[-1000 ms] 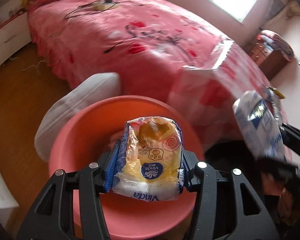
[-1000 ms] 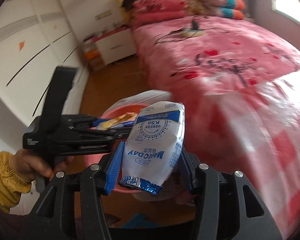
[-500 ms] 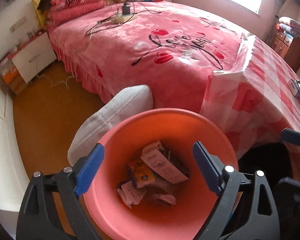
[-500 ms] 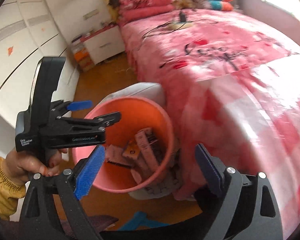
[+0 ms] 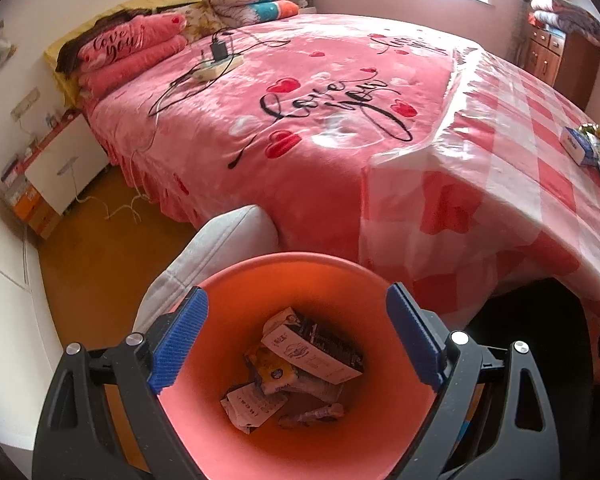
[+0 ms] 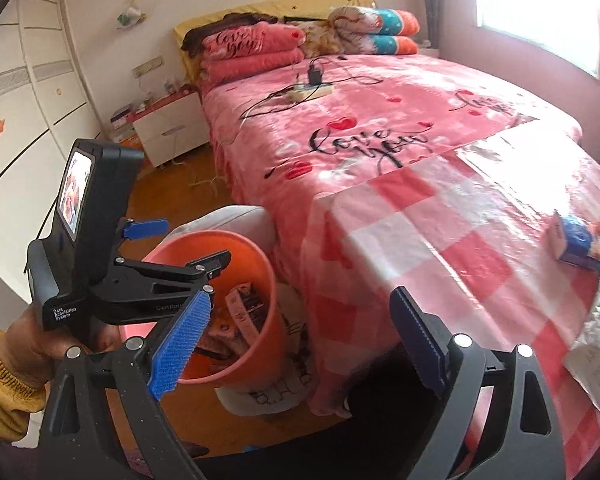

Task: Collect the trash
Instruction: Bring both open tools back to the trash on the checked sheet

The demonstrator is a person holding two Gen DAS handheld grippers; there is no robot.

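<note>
An orange-pink bin (image 5: 284, 276) stands on the floor beside the bed; it also shows in the right wrist view (image 6: 260, 280). Inside lie several wrappers and a small carton (image 5: 312, 346). My left gripper (image 5: 298, 340) is open and empty, hovering right above the bin mouth. My right gripper (image 6: 300, 340) is open and empty, to the right of the bin, facing the table edge. On the checked tablecloth (image 6: 440, 248) at the right lie a blue-white box (image 6: 576, 240) and a silvery wrapper (image 6: 596, 344). The box also shows in the left wrist view (image 5: 578, 146).
A pink bed (image 5: 320, 92) with a power strip and cables (image 5: 216, 66) fills the background. A grey cushion (image 5: 216, 248) leans behind the bin. A white nightstand (image 6: 168, 128) and wardrobe stand at the left. A wooden dresser (image 5: 560, 60) is at the far right.
Both grippers opened and dropped their packets, the yellow tissue pack and the white-blue bag, into the bin. The right gripper has since swung right, away from the bin.
</note>
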